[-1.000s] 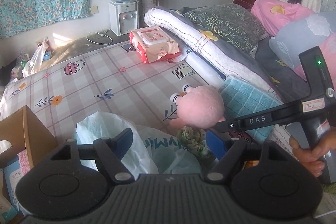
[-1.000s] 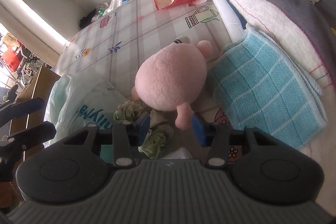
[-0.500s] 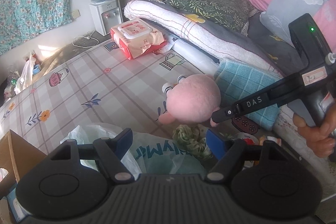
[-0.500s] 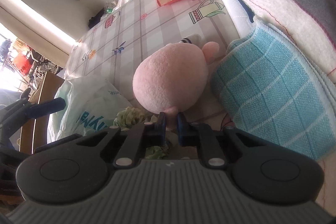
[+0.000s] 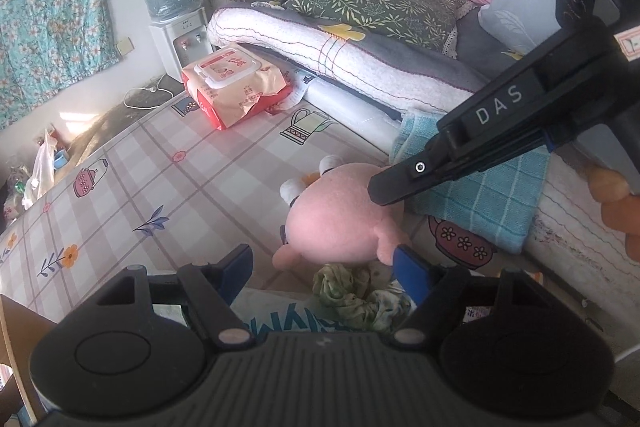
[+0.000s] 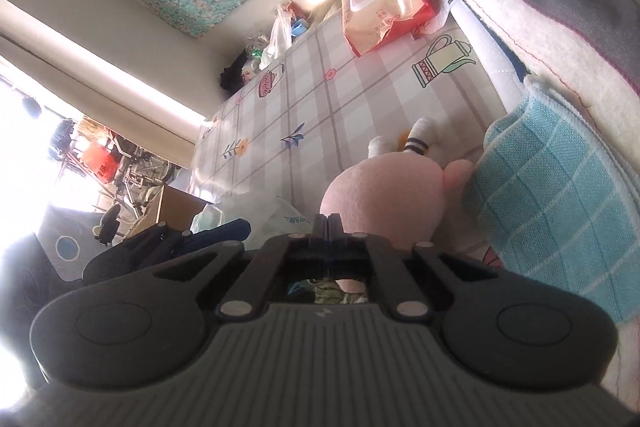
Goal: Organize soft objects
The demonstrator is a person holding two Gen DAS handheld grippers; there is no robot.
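Observation:
A pink plush toy (image 5: 336, 223) lies on the checked bed sheet (image 5: 168, 163), and it also shows in the right wrist view (image 6: 380, 203). My right gripper (image 5: 374, 189) is shut, its tips against the toy's upper back. Its fingertips (image 6: 327, 223) are pressed together with no part of the toy visible between them. A small pink limb (image 5: 388, 251) sticks out free below. My left gripper (image 5: 324, 267) hangs open just in front of the toy, over a crumpled green cloth (image 5: 352, 295) and a white plastic bag (image 5: 288, 319). A folded blue checked towel (image 5: 480, 203) lies right of the toy.
A pack of wet wipes (image 5: 232, 87) lies farther up the sheet. Folded quilts and pillows (image 5: 320, 47) are stacked along the right. A cardboard box (image 5: 16, 323) stands at the near left. A water dispenser (image 5: 172, 7) is by the far wall. A hand (image 5: 616, 203) holds the right gripper.
The right gripper's jaws closed from open around the toy's small limb, then lifted; the limb now hangs free below them. The left gripper came nearer to the toy and lower.

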